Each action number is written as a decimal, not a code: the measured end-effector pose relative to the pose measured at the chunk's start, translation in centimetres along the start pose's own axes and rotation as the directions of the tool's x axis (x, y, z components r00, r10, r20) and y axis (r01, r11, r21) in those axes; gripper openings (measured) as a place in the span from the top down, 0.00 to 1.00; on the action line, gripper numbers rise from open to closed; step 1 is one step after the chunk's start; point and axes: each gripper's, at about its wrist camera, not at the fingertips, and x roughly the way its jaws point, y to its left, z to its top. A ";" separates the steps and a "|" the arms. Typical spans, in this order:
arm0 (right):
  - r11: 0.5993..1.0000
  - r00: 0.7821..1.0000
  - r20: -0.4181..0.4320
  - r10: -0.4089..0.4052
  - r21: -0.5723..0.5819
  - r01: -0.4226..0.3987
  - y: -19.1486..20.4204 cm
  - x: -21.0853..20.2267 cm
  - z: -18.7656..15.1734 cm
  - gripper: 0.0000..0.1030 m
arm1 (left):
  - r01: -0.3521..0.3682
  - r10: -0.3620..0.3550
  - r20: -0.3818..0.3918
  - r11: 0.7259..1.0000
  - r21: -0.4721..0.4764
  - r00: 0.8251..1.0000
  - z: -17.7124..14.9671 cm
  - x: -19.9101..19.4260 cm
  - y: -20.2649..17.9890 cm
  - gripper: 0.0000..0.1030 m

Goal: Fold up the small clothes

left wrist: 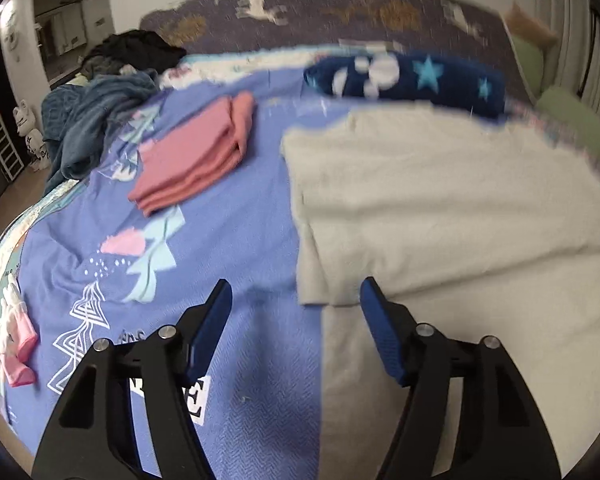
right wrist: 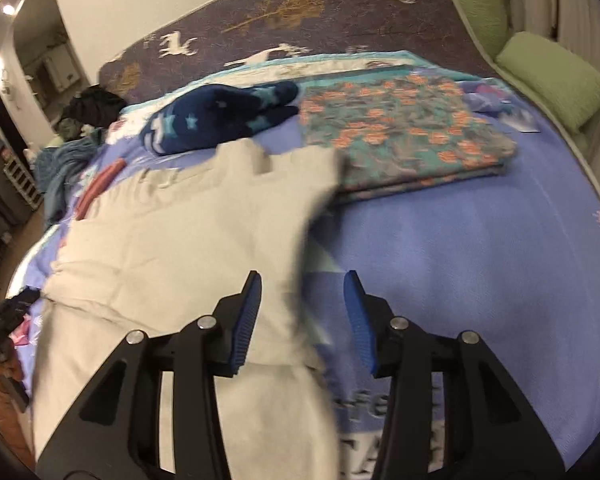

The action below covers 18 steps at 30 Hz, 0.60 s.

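Left wrist view, left to right: pink socks (left wrist: 16, 344) at the far left edge of the bed; blue bedspread (left wrist: 244, 360) with printed shapes; a heap of dark and teal clothes (left wrist: 96, 120) at the back left; a folded pink garment (left wrist: 192, 156) lying flat, well apart from the grippers. The left gripper (left wrist: 296, 292) hovers over the bed, fingers wide apart, nothing between the blue pads (left wrist: 210, 328). Left pad over bare bedspread, right pad over the cream garment (left wrist: 440, 208); whether it touches the cloth I cannot tell. The garment is spread flat on the right half of this view, its near left corner just between the fingertips. A navy star-print item (left wrist: 412, 80) lies behind it.

Right wrist view, left to right: the other gripper, dark, at the far left edge (right wrist: 8, 312), beside the cream garment (right wrist: 188, 240), which fills the left-centre. The right gripper (right wrist: 302, 280) has its fingers apart, moderately, clamped on nothing. The garment's right edge runs between them, blurred; the left pad (right wrist: 246, 320) is over the cloth, the right pad over the bedspread (right wrist: 480, 280). Contact cannot be told. A folded floral cloth (right wrist: 404, 136) lies behind on the right, with green pillows (right wrist: 552, 80) at the far right.
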 end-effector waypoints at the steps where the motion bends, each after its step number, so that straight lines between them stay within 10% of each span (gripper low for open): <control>1: 1.000 0.999 -0.032 0.005 -0.012 -0.005 0.3 0.7 -0.3 0.55 | 0.008 -0.007 0.016 1.000 -0.014 1.000 -0.1 -0.1 0.4 0.27; 4: 0.990 0.987 -0.113 -0.114 -0.094 0.104 0.8 4.2 -1.9 0.53 | 0.049 -0.049 0.005 0.997 -0.058 0.999 -0.2 -0.5 1.4 0.29; 18: 0.999 0.998 -0.038 -0.052 -0.011 0.052 -1.5 -1.7 -5.7 0.51 | 0.223 -0.224 -0.005 0.974 -0.048 0.975 -5.5 -5.2 0.8 0.35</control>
